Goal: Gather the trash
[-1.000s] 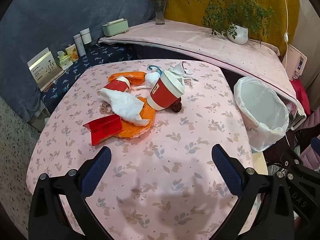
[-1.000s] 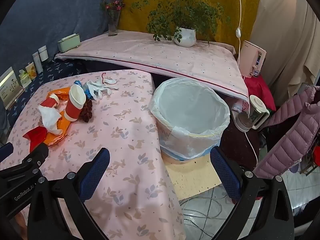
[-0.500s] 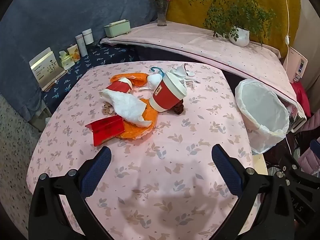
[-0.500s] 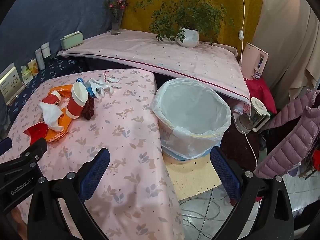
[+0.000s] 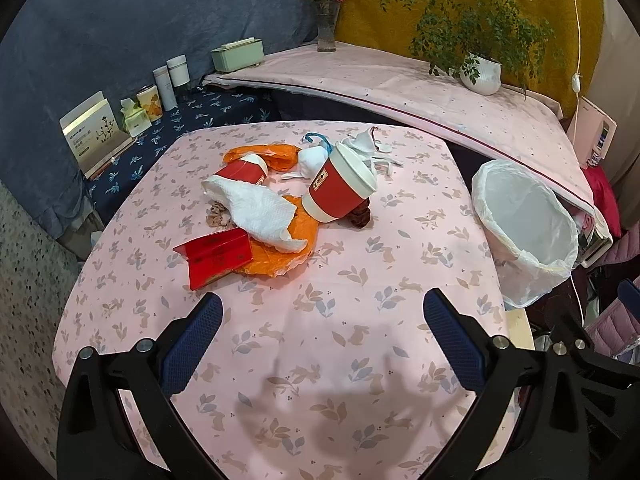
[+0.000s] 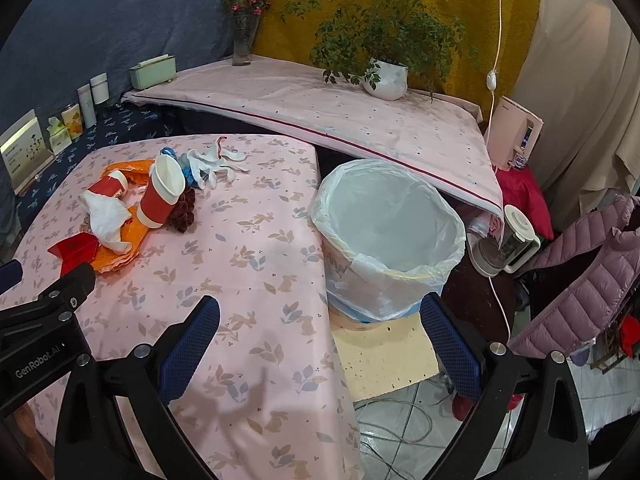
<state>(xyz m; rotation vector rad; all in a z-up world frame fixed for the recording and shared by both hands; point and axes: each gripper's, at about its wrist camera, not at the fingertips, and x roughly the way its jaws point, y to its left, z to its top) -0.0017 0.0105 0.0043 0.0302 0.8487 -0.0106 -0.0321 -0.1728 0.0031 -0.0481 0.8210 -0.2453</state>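
Note:
A heap of trash lies on the pink table [image 5: 320,320]: a tilted red paper cup with a white lid [image 5: 340,188], a second red cup on its side [image 5: 244,170], a white tissue [image 5: 256,212], an orange plastic bag [image 5: 276,256], a red packet [image 5: 216,256], white gloves [image 5: 368,144] and a dark brown lump [image 5: 360,216]. A white-lined trash bin [image 6: 384,236] stands right of the table. My left gripper [image 5: 322,316] is open and empty above the near table. My right gripper [image 6: 318,316] is open and empty near the table's right edge, before the bin.
A pink-covered shelf [image 6: 340,112] runs behind, with a potted plant [image 6: 386,76], a flower vase [image 6: 242,44] and a green box [image 6: 154,70]. Jars and cards stand on a dark blue ledge [image 5: 192,112] at left. A blender [image 6: 504,244], cables and a purple jacket [image 6: 580,276] lie right.
Both grippers have drawn back and risen slightly; the trash heap and bin sit a little farther in view. Nothing was grasped.

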